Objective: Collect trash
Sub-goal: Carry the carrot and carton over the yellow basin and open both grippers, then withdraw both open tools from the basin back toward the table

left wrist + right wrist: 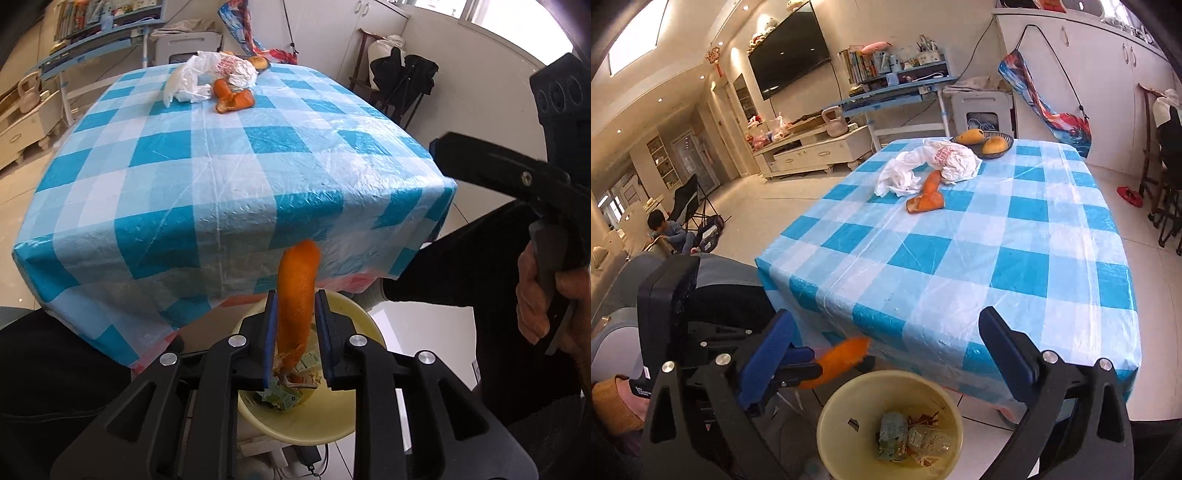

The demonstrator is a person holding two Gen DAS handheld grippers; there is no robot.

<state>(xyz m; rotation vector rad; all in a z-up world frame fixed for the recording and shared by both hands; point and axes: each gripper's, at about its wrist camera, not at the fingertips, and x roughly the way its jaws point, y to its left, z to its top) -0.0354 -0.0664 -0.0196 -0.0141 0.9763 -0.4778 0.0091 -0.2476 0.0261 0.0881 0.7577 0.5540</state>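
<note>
Nearest, the left gripper (295,332) pinches a strip of orange peel (297,295) between its blue pads, over the yellow bin (827,428) below the table's near edge. This looks like the drop step: next, open the jaws so it falls in. On the right, the right gripper (886,354) gapes wide, empty. More peel (925,199) and crumpled plastic bags (923,166) wait at the far end of the checked tablecloth (960,258).

The bench (960,266) wore a blue-and-white checked plastic cover. At its far end lay crumpled white plastic bags (925,168), orange peel pieces (926,195) just beside them, and a dark basket (984,146) holding yellow fruit. A yellow bin (834,424) stood on the floor (746,206).
</note>
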